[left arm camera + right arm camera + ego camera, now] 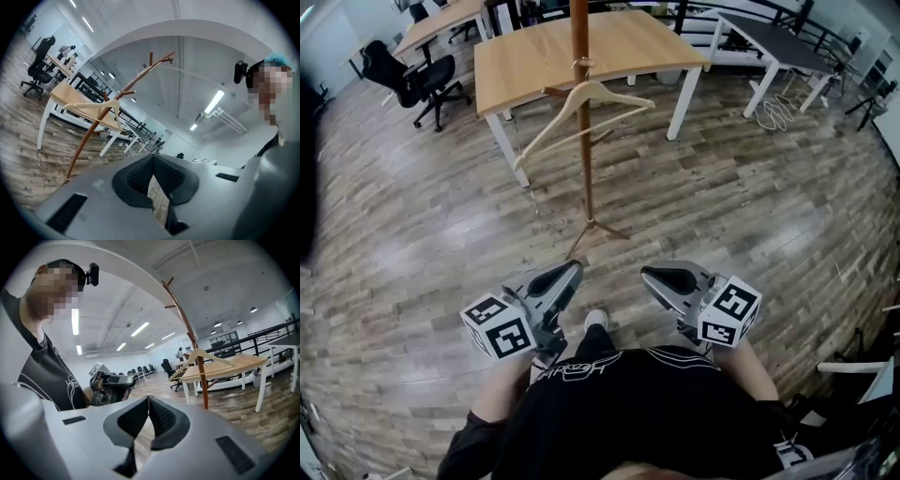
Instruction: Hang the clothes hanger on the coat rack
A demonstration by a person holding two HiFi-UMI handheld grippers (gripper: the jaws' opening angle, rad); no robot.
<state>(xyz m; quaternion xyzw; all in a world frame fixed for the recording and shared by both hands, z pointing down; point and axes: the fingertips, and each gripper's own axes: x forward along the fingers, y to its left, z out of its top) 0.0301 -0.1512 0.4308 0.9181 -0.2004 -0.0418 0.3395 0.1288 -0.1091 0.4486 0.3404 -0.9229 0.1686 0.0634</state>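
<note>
**Clothes hanger** [586, 108]: pale wood. It hangs by its hook from a short branch of the coat rack [584, 173], high on the pole. The bar is tilted, with the left end lower. It touches nothing but the rack.

**Coat rack:** a slim brown pole on thin splayed legs. It stands on the plank floor [441, 234] just in front of the near edge of the wooden surface [628, 47], between that edge's two corner legs.

**Open room:** bare floor lies all round the rack's foot. A wide stretch runs from the foot to both tools, and broad strips reach out to either side.

**Left tool** [575, 267]: jaws together with nothing between them. It is held low in front of the person, well apart from the rack.

**Right tool** [647, 273]: jaws together and empty. It is level with the left tool, and the two are apart. A shoe [596, 320] shows on the floor in the gap between them.

**Surroundings**
- A black office chair [417, 80] stands off the far left corner of the wooden surface.
- A dark surface [778, 42] stands at far right.
- White cables [776, 112] are looped on the floor by the dark surface's leg.

**Hidden or unclear**
- The rack's top is cut off by the upper edge of the head view; only the gripper views show its forked end.
- How the hook sits on the branch is too small to make out.
- The rack's legs are thin and hard to count.
- The person's hands are hidden behind the tools' marker cubes.
- A black shirt [628, 403] covers the floor at lower centre.
- A dark blur masks the left edge of the head view
</note>
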